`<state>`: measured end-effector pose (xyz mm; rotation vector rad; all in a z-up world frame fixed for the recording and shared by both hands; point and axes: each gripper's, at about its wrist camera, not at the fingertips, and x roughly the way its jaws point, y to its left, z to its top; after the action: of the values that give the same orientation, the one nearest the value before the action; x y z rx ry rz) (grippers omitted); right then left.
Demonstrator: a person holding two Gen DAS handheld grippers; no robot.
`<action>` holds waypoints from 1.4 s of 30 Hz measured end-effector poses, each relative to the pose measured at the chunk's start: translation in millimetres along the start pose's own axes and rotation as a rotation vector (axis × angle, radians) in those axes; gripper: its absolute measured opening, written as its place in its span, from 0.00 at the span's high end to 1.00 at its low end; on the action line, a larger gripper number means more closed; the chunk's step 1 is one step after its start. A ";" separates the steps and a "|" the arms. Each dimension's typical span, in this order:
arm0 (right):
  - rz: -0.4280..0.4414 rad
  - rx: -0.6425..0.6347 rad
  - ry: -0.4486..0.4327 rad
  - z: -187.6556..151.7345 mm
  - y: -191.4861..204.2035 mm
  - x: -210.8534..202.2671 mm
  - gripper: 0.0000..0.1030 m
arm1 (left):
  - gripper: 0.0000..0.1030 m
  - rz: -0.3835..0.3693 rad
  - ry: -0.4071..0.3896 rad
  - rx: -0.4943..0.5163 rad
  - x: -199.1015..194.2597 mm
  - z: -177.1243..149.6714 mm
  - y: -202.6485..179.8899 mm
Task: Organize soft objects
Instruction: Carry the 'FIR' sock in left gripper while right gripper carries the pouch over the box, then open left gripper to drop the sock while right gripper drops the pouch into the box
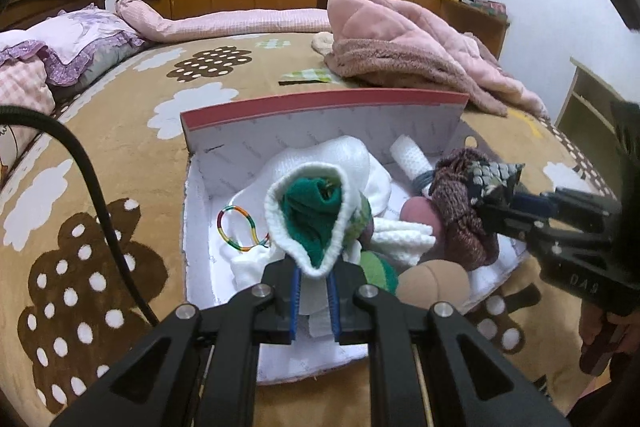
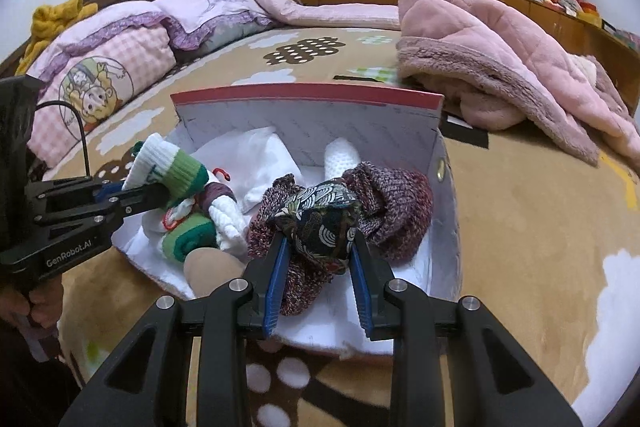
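Note:
An open white box with a red rim [image 1: 320, 103] [image 2: 308, 95] sits on the bed and holds several soft items. My left gripper [image 1: 314, 269] is shut on a white and green sock [image 1: 308, 223], held over the box's left part; it also shows in the right wrist view [image 2: 168, 171]. My right gripper [image 2: 318, 247] is shut on a dark patterned fabric pouch [image 2: 320, 223], held over a maroon knitted piece [image 2: 392, 203] at the box's right side. In the left wrist view the right gripper [image 1: 500, 211] holds that pouch [image 1: 494, 179] beside the maroon knit [image 1: 460, 219].
In the box lie white cloths [image 1: 348, 155], a rolled white towel [image 1: 410, 157], a multicoloured hair band [image 1: 236, 229] and a rolled green sock [image 2: 188, 241]. A pink quilted blanket [image 1: 404, 43] is heaped behind the box. Pillows [image 2: 120, 51] lie at the left.

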<state>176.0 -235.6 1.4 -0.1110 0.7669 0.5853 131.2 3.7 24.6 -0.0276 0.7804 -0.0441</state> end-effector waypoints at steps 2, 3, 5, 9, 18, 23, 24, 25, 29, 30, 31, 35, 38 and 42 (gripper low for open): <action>0.011 0.005 0.005 2.0 -1.5 5.7 0.70 | 0.89 0.003 0.008 0.004 5.2 -0.1 0.6; 0.017 0.010 0.006 2.7 -2.8 7.9 0.70 | 0.89 0.010 0.015 0.008 8.7 -0.1 0.4; 0.029 0.018 0.005 5.2 -5.2 11.1 0.70 | 0.89 0.034 0.025 0.025 15.5 0.5 -1.6; 0.038 0.029 0.011 11.3 -7.4 17.8 0.70 | 0.89 0.042 0.030 0.041 25.4 2.9 -3.4; 0.009 -0.009 0.079 9.4 -4.8 35.5 0.70 | 0.89 0.044 -0.007 0.026 36.7 -13.3 -1.8; -0.045 -0.057 0.061 3.9 1.9 39.0 0.70 | 0.89 0.038 -0.014 0.023 36.5 -11.4 -1.3; -0.069 -0.078 0.044 0.7 4.8 40.1 0.70 | 0.89 0.039 -0.015 0.023 36.4 -12.1 -1.2; -0.082 -0.089 0.034 -1.0 6.9 40.6 0.70 | 0.89 0.038 -0.018 0.022 36.5 -12.3 -0.6; -0.116 -0.093 -0.010 -6.8 11.8 41.9 0.70 | 0.89 0.038 -0.022 0.020 36.7 -13.1 0.9; -0.111 -0.091 -0.007 -6.0 11.1 42.4 0.70 | 0.89 0.038 -0.023 0.019 36.9 -12.8 1.4; -0.108 -0.087 -0.007 -5.2 10.1 42.5 0.70 | 0.89 0.036 -0.023 0.018 37.6 -11.6 2.7; -0.111 -0.090 -0.015 -5.9 11.0 42.1 0.70 | 0.89 0.042 -0.028 0.023 36.9 -14.0 1.7; -0.112 -0.089 -0.021 -6.5 10.9 40.2 0.70 | 0.89 0.053 -0.029 0.030 37.9 -13.4 1.4; -0.114 -0.088 -0.025 -7.7 10.9 38.7 0.70 | 0.89 0.056 -0.030 0.033 38.2 -14.4 -0.4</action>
<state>187.4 -211.1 -29.4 -0.2267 0.7062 0.5108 148.2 1.3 -12.5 0.0252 0.7502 -0.0033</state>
